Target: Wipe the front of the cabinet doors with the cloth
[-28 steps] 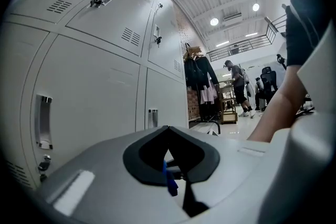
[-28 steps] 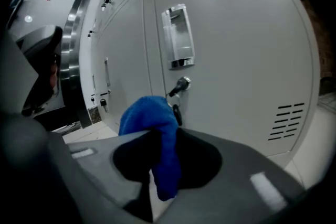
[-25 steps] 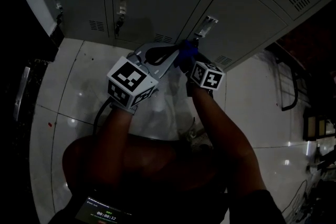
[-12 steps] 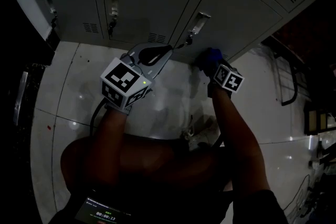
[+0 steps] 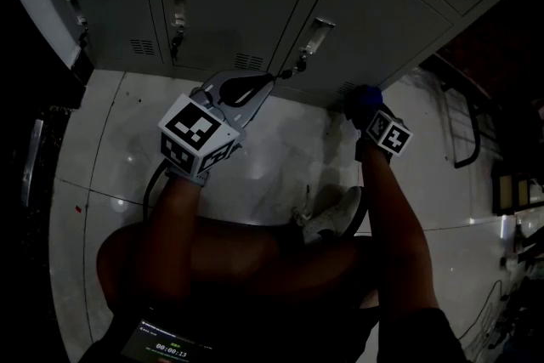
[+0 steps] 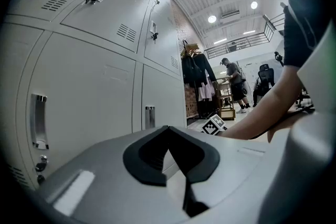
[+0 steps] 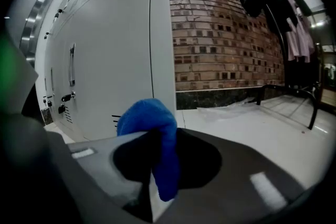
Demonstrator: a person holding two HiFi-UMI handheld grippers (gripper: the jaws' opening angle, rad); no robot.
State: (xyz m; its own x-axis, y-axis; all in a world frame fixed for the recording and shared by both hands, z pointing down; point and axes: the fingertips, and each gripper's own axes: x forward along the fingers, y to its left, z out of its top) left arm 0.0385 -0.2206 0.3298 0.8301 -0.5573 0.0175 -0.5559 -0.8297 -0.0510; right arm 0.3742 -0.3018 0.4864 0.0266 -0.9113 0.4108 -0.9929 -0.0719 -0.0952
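Note:
Grey metal cabinet doors (image 5: pixel 238 4) run across the top of the head view, each with a handle (image 5: pixel 314 34) and a lock. A blue cloth (image 5: pixel 365 98) is pinched in my right gripper (image 5: pixel 371 108), low against the right-hand door near the floor. In the right gripper view the cloth (image 7: pixel 149 120) bulges out between the shut jaws of that gripper (image 7: pixel 155 165), with the door (image 7: pixel 110 50) just to the left. My left gripper (image 5: pixel 251 85) hovers in front of the middle doors. Its jaws (image 6: pixel 168 136) are shut on nothing, away from the door (image 6: pixel 84 92).
White tiled floor (image 5: pixel 272 157) lies below the doors. A brick wall (image 7: pixel 226 34) and a black metal frame (image 5: pixel 463 140) stand right of the cabinet. Clothes hang on a rack (image 6: pixel 197 76), and a person (image 6: pixel 233 84) stands far behind. My shoe (image 5: pixel 327 217) is on the floor.
The right gripper has carried the blue cloth rightward along the bottom of the doors, from beside the handle to the right-hand door's lower corner. The left gripper drifted slightly left.

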